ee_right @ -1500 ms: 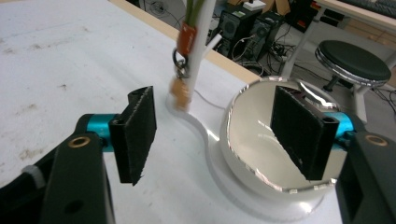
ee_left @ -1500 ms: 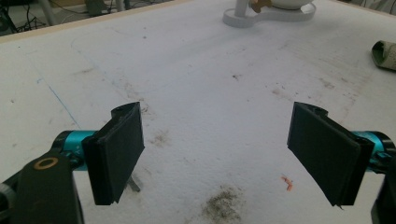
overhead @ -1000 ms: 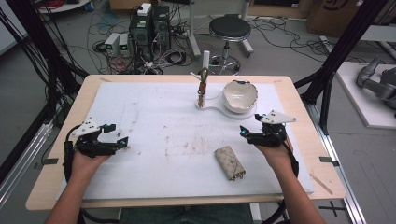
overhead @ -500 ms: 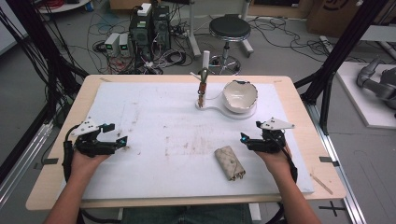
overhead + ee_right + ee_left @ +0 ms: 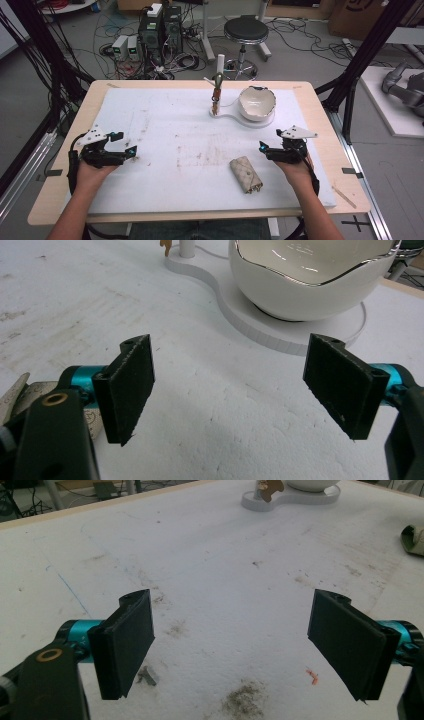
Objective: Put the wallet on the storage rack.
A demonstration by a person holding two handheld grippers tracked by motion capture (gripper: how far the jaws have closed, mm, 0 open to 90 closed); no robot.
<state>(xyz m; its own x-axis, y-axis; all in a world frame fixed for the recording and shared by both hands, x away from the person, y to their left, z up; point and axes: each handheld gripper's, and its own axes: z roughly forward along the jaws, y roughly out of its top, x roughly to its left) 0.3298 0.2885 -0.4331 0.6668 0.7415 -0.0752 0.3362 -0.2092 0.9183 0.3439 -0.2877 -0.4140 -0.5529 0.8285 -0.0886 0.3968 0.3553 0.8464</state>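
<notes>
We find both tongs parted and empty: left tongs near the bench edge; right tongs just beside the rolled cloth, its jaws just widened; open board between

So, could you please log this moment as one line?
left gripper: open, empty | right gripper: open, empty | rolled cloth: on mat, untouched | bowl: on stand

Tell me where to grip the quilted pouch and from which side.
Grip the pouch across its narrow width near the middle, coming down from above with the right hand-held gripper. It lies flat and elongated on the mat, so the short span probably fits open jaws best.
</notes>
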